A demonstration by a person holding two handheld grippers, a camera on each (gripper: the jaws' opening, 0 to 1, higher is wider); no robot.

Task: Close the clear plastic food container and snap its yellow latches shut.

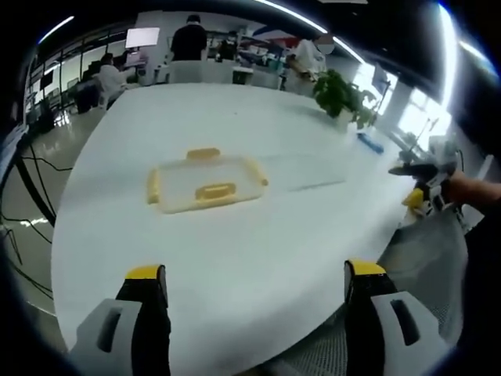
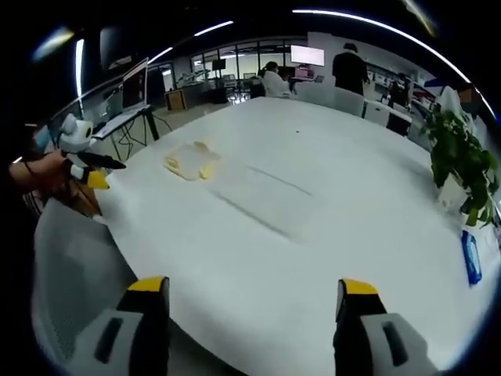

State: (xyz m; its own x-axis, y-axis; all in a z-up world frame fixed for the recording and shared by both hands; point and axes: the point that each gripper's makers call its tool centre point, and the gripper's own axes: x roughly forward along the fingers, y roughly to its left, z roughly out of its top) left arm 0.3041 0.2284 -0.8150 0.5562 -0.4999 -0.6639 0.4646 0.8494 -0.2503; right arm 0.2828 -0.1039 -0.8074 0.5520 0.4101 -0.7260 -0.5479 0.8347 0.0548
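We see a large white table [image 1: 258,235] that takes up most of both views, and it runs back toward an office area where several people [image 1: 189,39] stand or sit at desks. At the near edge of the table, a grey mesh chair [image 2: 74,266] sits low on the left of the right gripper view. A potted plant [image 2: 462,168] stands on the far right of the table in that view, and a small blue object [image 2: 470,257] lies just in front of it. The clear container [image 1: 205,183] rests flat on the table, well apart from both tools; its lid is on, and its yellow latches [image 1: 215,190] show along the edges, though we cannot tell whether they are snapped down. In the right gripper view, the same container sits far off to the left. Our left gripper [image 1: 254,286] hovers over the near edge of the table with its yellow-tipped jaws spread wide and nothing between them. Our right gripper [image 2: 254,294] is likewise spread wide and empty, held above the near table edge.
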